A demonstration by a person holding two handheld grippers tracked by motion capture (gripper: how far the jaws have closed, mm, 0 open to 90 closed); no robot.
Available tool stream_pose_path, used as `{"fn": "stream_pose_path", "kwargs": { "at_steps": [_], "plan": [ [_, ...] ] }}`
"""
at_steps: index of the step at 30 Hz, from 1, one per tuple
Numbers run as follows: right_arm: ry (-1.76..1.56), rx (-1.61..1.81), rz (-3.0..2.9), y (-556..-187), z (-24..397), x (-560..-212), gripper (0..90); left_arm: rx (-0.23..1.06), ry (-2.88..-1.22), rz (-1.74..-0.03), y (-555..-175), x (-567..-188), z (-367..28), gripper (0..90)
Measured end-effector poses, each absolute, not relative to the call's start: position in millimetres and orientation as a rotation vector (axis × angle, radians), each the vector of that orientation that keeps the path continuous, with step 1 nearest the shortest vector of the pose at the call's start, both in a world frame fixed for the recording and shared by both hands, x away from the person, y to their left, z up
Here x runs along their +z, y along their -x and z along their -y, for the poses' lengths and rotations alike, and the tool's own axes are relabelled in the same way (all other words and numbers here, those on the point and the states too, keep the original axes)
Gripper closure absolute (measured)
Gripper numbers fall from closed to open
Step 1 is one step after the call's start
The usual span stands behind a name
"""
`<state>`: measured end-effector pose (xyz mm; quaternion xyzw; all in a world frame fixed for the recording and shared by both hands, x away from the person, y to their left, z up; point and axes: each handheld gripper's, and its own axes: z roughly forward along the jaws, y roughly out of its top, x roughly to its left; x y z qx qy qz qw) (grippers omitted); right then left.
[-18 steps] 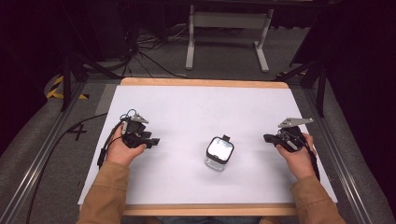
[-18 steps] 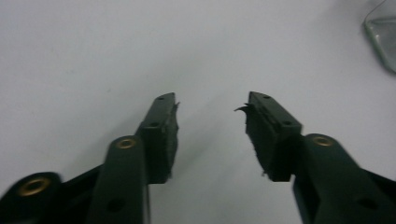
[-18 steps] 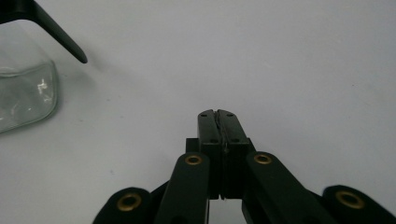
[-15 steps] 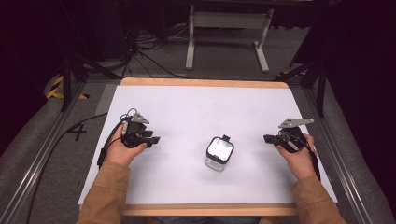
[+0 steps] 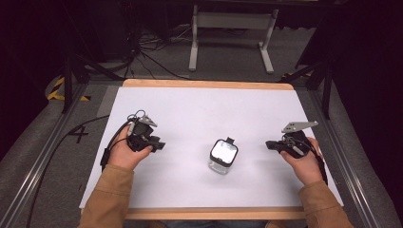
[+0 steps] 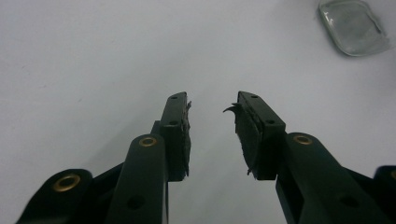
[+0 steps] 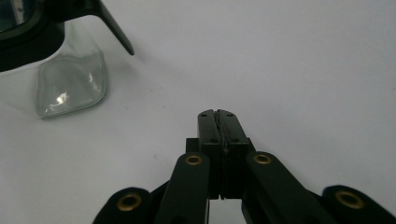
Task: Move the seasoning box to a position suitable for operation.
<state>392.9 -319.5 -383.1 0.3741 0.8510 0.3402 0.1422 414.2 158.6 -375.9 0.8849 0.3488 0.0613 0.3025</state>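
Note:
A small clear container [image 5: 223, 156] with a black-rimmed lid and a black tab stands upright on the white table top [image 5: 209, 114], roughly midway between my two hands. My left gripper [image 5: 159, 145] rests to its left and points toward it. Its jaws stand apart with nothing between them [image 6: 212, 100], and the container's clear base [image 6: 355, 25] shows far off at the upper right. My right gripper [image 5: 270, 144] sits to the container's right, also pointing at it. Those jaws are pressed together and empty [image 7: 218, 114], with the container [image 7: 70, 84] ahead at the upper left.
The white top has a wooden border [image 5: 209, 84] at the far and near edges. A grey metal stand [image 5: 230, 28] and loose cables [image 5: 142, 52] lie on the floor beyond the table. A black cable [image 5: 71, 130] trails off the left side.

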Motion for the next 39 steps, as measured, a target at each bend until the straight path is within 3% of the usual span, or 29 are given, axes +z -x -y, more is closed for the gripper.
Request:
{"fn": "stream_pose_path", "kwargs": {
  "at_steps": [8,15,39],
  "plan": [
    [-1.063,0.977,-2.470,-382.2,314.2,-379.7,90.0,0.129,-2.363,-0.829,-410.2,-362.2,-128.7,72.9],
    [-1.069,0.988,-2.470,-374.0,315.3,-379.1,90.0,0.096,-2.367,-0.747,-409.5,-365.5,-100.6,89.4],
    [-1.067,1.023,-2.485,-361.7,314.3,-380.4,90.0,0.022,-2.384,-0.669,-407.7,-396.6,-33.8,89.7]
  ]
}}
